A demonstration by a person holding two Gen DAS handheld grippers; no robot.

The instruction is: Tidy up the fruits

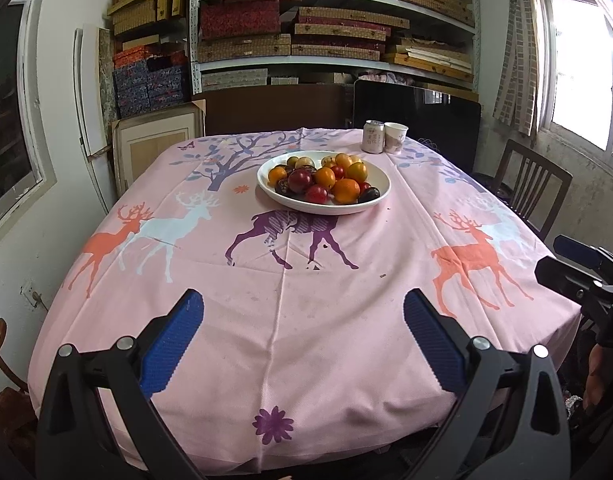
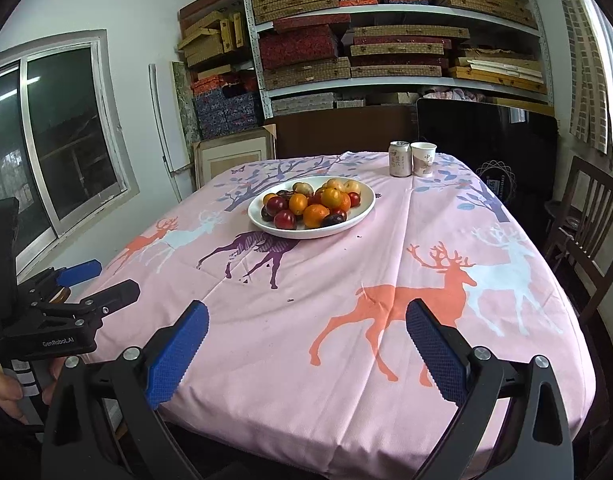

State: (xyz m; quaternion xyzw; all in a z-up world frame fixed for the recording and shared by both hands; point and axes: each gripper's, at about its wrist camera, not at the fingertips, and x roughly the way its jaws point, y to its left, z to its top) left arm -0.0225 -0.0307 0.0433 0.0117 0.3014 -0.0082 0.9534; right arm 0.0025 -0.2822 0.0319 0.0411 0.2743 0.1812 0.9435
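A white bowl [image 1: 380, 194] holds several fruits [image 1: 322, 178]: oranges, red plums and dark plums. It stands past the middle of a table with a pink deer-print cloth [image 1: 298, 320]. The bowl also shows in the right wrist view [image 2: 366, 210] with the fruits [image 2: 312, 202]. My left gripper [image 1: 302, 336] is open and empty above the table's near edge, far from the bowl. My right gripper [image 2: 306, 344] is open and empty, also at the near edge. Each gripper shows from the side in the other's view: the right gripper [image 1: 562, 266] and the left gripper [image 2: 102, 284].
A drink can [image 1: 372, 137] and a paper cup [image 1: 395, 138] stand at the table's far edge, also in the right wrist view as can [image 2: 400, 159] and cup [image 2: 423, 159]. A wooden chair [image 1: 534, 192] stands right of the table. Shelves of boxes [image 1: 330, 28] fill the back wall.
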